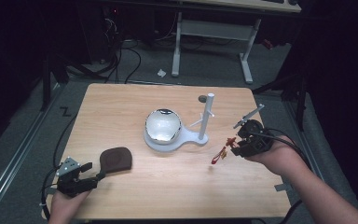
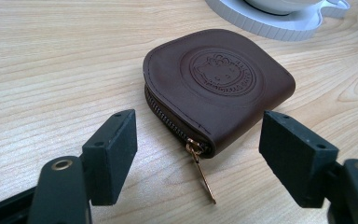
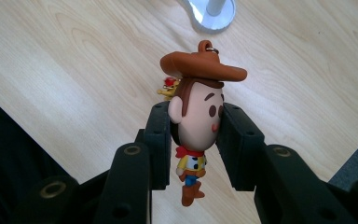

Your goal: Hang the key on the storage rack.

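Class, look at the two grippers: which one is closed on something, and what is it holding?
The right gripper: its jaws pinch the head of a cowboy figure keychain. The left gripper stands open, the brown zip pouch lying untouched before it.

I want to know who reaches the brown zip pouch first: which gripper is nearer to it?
Left. The left gripper sits open right at the brown zip pouch; the right gripper holds a cowboy figure across the table.

Each black gripper (image 1: 89, 171) has flat jaws with brass-ringed screw holes.
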Demonstrator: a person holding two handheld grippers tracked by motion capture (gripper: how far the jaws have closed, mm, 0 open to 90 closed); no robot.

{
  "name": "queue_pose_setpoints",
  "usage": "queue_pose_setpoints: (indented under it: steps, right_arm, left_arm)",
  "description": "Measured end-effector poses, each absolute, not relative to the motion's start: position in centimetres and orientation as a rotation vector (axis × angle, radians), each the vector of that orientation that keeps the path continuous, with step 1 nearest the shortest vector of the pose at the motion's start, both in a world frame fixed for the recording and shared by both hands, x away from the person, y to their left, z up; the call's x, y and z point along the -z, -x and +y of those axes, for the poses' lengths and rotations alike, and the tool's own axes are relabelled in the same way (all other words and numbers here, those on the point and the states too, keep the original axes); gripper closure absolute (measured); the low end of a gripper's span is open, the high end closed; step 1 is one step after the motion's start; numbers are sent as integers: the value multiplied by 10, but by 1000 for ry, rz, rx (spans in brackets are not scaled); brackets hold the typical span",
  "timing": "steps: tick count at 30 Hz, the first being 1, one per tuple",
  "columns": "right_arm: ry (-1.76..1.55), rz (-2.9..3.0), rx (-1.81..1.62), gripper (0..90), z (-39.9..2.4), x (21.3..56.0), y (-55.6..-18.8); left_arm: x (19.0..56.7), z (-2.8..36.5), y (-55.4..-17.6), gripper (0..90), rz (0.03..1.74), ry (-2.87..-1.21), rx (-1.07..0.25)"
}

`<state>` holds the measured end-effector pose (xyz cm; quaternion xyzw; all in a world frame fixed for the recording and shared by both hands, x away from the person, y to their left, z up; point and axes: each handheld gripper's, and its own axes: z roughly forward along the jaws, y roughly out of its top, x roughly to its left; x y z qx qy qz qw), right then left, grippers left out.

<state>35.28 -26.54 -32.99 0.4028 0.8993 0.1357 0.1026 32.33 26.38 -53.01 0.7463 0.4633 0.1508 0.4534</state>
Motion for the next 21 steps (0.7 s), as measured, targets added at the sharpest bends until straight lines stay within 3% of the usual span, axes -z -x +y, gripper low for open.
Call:
queue_pose_setpoints:
  steps: [21]
  right_arm:
    - [-1168,2658,-444,664,-243,307,-378]
  left_arm:
    - [531,266,-324,279,1141,-1834,-360]
